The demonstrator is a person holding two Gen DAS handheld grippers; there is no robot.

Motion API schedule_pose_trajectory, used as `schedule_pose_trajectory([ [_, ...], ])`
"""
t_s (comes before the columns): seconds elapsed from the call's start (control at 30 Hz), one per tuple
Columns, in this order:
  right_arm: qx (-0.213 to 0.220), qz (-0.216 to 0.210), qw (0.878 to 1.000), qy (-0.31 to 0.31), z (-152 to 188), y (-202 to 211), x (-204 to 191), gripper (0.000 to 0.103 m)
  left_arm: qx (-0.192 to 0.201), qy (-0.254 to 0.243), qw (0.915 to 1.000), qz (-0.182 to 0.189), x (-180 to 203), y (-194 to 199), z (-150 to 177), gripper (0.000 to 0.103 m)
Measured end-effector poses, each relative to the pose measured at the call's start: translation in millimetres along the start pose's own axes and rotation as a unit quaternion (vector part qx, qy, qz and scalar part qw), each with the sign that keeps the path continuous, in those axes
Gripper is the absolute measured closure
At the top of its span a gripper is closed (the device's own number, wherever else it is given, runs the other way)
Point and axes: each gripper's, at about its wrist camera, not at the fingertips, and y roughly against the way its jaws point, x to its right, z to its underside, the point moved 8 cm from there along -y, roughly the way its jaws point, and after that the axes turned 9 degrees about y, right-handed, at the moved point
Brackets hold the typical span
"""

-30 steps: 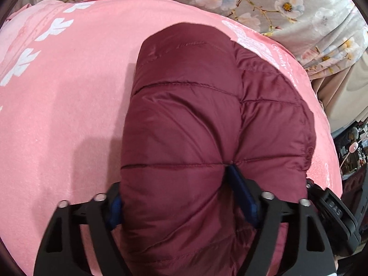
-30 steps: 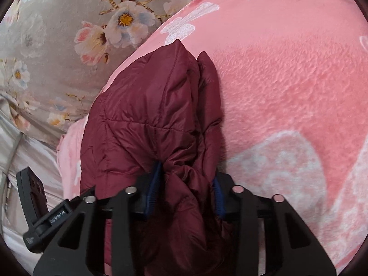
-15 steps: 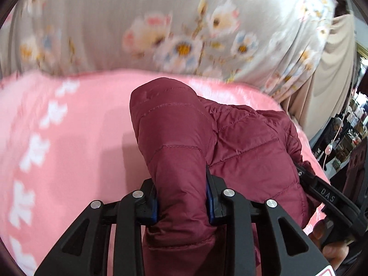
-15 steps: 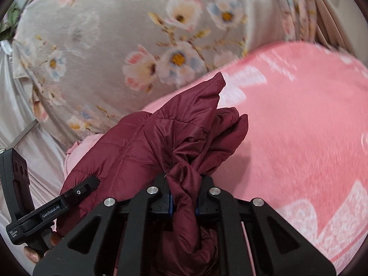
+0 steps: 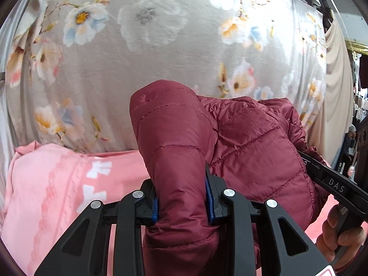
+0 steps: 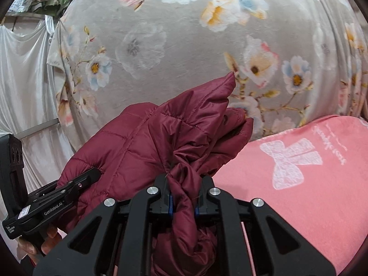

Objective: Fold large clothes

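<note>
The dark red quilted puffer jacket [image 5: 241, 142] is held raised above the pink fleece blanket with white bow prints [image 5: 57, 184], in front of a grey hanging cloth printed with flowers [image 5: 149, 53]. The left tool [image 5: 181, 203] is clamped on a thick padded fold of the jacket, blue pads pressing both sides. The right tool [image 6: 182, 203] is pinched tight on a thin bunched fold of the same jacket [image 6: 161, 142]. In the left wrist view the right tool enters at 4 o'clock, a hand [image 5: 338, 237] on its grip. In the right wrist view the left tool lies at 8 o'clock, fingers [image 6: 49, 239] beneath it.
</note>
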Motion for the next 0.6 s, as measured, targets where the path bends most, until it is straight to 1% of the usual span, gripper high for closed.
schedule_pose_trajectory([
  [0.13,-0.011,-0.003,1.0,0.0,17,-43,-2,0.092,0.008,-0.007,0.9999,-0.009,-26,-32,7,0.077],
  [0.2,-0.029,0.001,1.0,0.001,33,-71,0,0.092,0.004,-0.009,0.9998,-0.015,-39,-48,18,0.076],
  [0.3,-0.057,0.005,0.998,0.001,61,-100,3,0.092,-0.012,-0.015,0.9993,-0.031,-60,-80,45,0.076],
  [0.37,-0.081,0.009,0.997,0.0,84,-119,6,0.092,-0.026,-0.013,0.9989,-0.037,-71,-95,63,0.076],
  [0.43,-0.107,0.012,0.994,-0.004,108,-135,10,0.092,-0.049,-0.009,0.9979,-0.042,-82,-111,84,0.076],
  [0.53,-0.153,0.017,0.988,-0.025,146,-153,19,0.091,-0.092,0.003,0.9944,-0.052,-98,-132,116,0.074],
  [0.6,-0.178,0.024,0.983,-0.037,167,-157,26,0.088,-0.107,0.004,0.9914,-0.076,-111,-138,134,0.067],
])
